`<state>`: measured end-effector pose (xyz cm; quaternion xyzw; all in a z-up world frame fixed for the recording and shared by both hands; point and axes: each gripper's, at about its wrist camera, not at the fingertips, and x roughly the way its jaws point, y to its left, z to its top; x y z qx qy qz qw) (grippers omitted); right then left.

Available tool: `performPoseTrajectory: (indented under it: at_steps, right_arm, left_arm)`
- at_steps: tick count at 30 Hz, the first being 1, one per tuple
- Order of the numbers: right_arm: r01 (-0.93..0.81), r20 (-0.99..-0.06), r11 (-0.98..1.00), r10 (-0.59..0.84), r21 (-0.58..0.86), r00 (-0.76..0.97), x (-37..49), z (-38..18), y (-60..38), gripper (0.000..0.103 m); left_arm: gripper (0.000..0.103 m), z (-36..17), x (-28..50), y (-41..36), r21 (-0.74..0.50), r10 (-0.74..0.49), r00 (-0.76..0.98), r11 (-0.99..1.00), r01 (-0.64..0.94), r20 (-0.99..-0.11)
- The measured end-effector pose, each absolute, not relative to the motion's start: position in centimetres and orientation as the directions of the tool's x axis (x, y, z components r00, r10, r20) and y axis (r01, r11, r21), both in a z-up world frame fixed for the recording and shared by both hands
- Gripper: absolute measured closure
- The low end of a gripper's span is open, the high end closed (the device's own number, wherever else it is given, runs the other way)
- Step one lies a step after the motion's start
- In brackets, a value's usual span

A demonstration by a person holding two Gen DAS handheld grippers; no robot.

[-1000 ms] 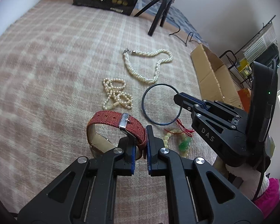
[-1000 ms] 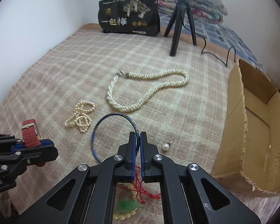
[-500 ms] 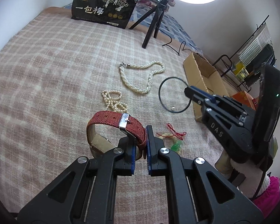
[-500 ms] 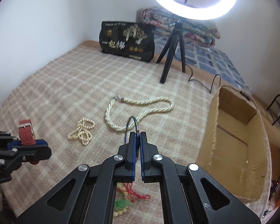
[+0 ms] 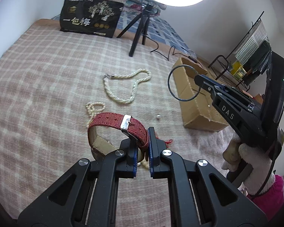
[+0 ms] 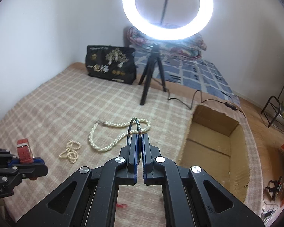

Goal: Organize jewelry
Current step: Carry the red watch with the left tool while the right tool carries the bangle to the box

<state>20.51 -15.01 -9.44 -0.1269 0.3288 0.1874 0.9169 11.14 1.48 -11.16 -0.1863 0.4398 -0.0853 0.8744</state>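
1. The left tongs [image 5: 143, 141] are clamping the red watch strap [image 5: 119, 122], holding it raised above the plaid blanket [image 5: 47, 79].
2. The right tongs [image 6: 139, 141] are pinching the dark bangle [image 5: 183, 83], carrying it in the air beside the near rim of the cardboard box [image 6: 214, 143].
3. The twisted pearl necklace [image 5: 126, 87] is lying on the blanket, left of the box and well apart from it.
4. The small pearl string [image 6: 70, 151] is lying near the necklace, on the side away from the box.
5. A single pearl earring [image 5: 158, 116] is resting between the necklace and the box.
6. A red cord [image 5: 168, 141] is showing just beside the left tongs.
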Motion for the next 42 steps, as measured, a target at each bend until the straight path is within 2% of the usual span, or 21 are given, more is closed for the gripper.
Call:
performPoseTrajectory:
  at_steps: [8,19,30,42]
  right_arm:
    - [-0.337,-0.633,0.939,0.220,-0.070,0.742,22.2,-8.3,-19.7,0.101]
    - [-0.234,-0.637,0.972,0.173,-0.013,0.751,25.3,-8.6,-25.7,0.101]
    - [-0.190,-0.653,0.982,0.142,-0.003,0.744,28.6,-9.6,-29.1,0.101]
    - [-0.145,-0.683,0.988,0.136,0.045,0.717,30.3,-11.3,-32.0,0.100]
  left_arm:
    - [0.096,-9.9,12.9,-1.6,-0.413,-0.349,0.598,0.910,0.032,-0.722]
    - [0.096,-7.7,17.1,-8.9,-0.367,-0.390,0.594,0.915,0.165,-0.704]
    - [0.096,-8.9,20.5,-15.0,-0.362,-0.441,0.527,0.897,0.253,-0.726]
    - [0.096,-10.9,22.3,-18.1,-0.364,-0.449,0.487,0.893,0.265,-0.749]
